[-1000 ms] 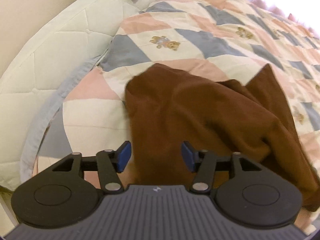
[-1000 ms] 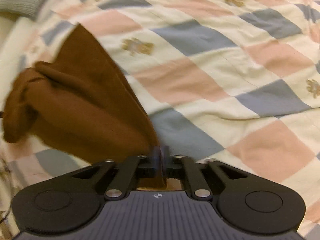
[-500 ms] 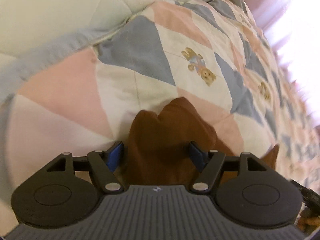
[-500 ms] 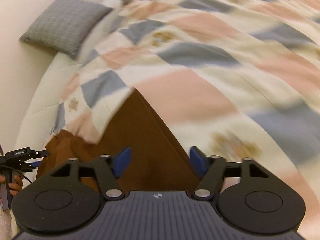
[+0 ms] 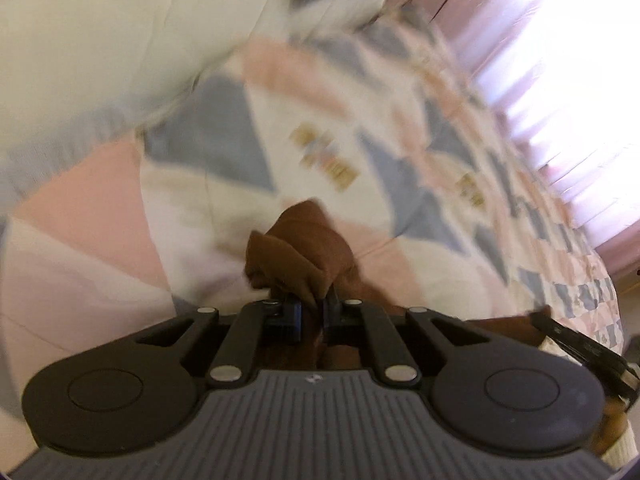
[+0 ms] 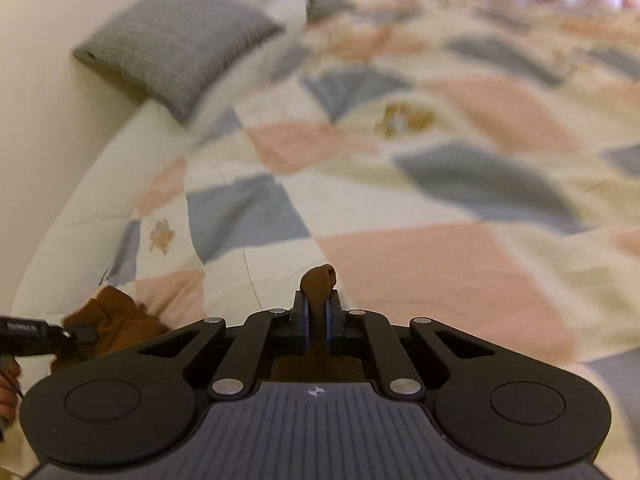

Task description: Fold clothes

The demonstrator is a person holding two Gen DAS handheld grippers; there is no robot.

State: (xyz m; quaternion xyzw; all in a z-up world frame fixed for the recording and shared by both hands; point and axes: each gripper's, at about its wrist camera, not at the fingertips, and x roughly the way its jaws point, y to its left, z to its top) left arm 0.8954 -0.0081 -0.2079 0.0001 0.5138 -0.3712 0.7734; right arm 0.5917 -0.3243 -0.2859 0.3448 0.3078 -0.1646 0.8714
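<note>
Left wrist view, left tongs (image 5: pixel 313 312) clamped on brown garment (image 5: pixel 300 256), right tongs (image 6: pixel 317 322) likewise pinching its fold, patchwork quilt (image 6: pixel 420 208) beneath.

Each gripper, left (image 5: pixel 311 314) and right (image 6: pixel 317 322), has black linkage arms with silver screws; a grey ribbed base carries a small white logo. The finger pads (image 6: pixel 305 326) are blue.

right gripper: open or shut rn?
Shut. The right gripper has its blue pads pinching a tuft of the brown garment that pokes out above them.
</note>
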